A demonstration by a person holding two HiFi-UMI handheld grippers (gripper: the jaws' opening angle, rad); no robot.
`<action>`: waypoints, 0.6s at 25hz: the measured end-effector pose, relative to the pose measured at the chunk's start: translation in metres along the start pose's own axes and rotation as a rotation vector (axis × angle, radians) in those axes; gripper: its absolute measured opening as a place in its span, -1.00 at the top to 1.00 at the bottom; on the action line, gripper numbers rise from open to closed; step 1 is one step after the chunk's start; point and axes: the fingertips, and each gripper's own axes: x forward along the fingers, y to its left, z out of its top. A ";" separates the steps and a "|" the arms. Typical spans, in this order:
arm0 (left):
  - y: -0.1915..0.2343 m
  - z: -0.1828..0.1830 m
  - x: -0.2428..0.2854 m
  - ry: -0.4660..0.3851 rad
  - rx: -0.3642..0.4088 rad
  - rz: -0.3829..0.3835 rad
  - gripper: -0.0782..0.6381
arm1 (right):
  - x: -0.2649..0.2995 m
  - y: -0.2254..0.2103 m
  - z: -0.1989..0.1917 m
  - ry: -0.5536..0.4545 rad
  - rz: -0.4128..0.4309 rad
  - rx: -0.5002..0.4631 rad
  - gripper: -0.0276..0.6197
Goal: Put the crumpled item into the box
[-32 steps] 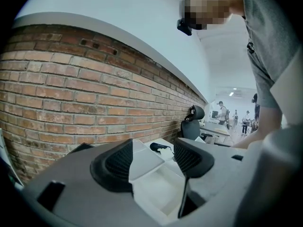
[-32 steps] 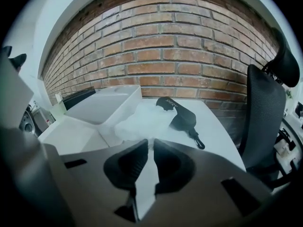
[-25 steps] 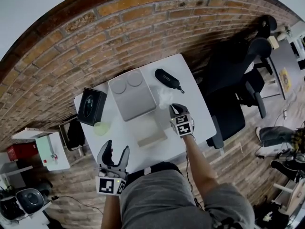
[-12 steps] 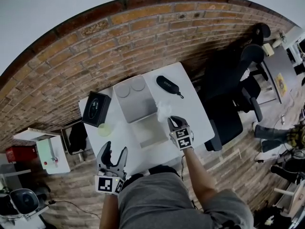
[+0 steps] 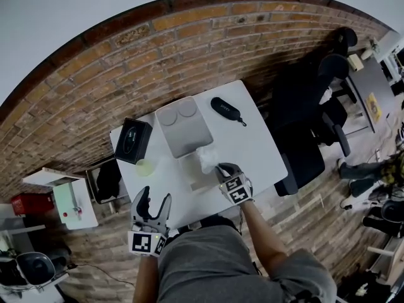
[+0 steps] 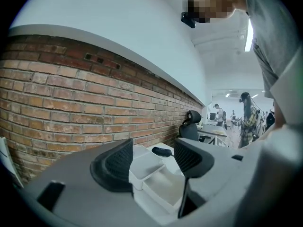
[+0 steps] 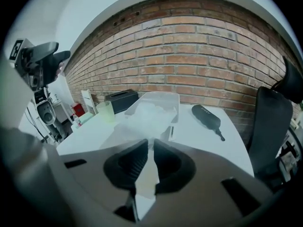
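White crumpled item (image 5: 207, 158) pinched in right claw (image 5: 221, 167) over box (image 5: 191, 177), grey lid (image 5: 183, 128) behind; left claw (image 5: 154, 196) released; green cup (image 5: 145, 166) nearby.

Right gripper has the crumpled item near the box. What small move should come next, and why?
Probably ease the right gripper slightly left and lower before releasing. Its jaws pinch a flap of the crumpled item, whose bulk seems to hang at the right edge of the open box, not clearly inside.
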 end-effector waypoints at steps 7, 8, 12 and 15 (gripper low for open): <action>0.007 0.004 -0.012 -0.007 0.004 0.013 0.04 | 0.011 0.031 -0.024 0.104 0.067 -0.027 0.78; 0.008 0.004 -0.014 -0.007 0.005 0.017 0.04 | 0.014 0.033 -0.027 0.118 0.073 -0.029 0.78; 0.009 0.002 -0.019 -0.003 0.003 0.027 0.04 | 0.020 0.038 -0.039 0.208 0.090 -0.069 0.78; 0.010 0.001 -0.021 0.002 0.000 0.033 0.04 | 0.024 0.038 -0.043 0.238 0.100 -0.067 0.77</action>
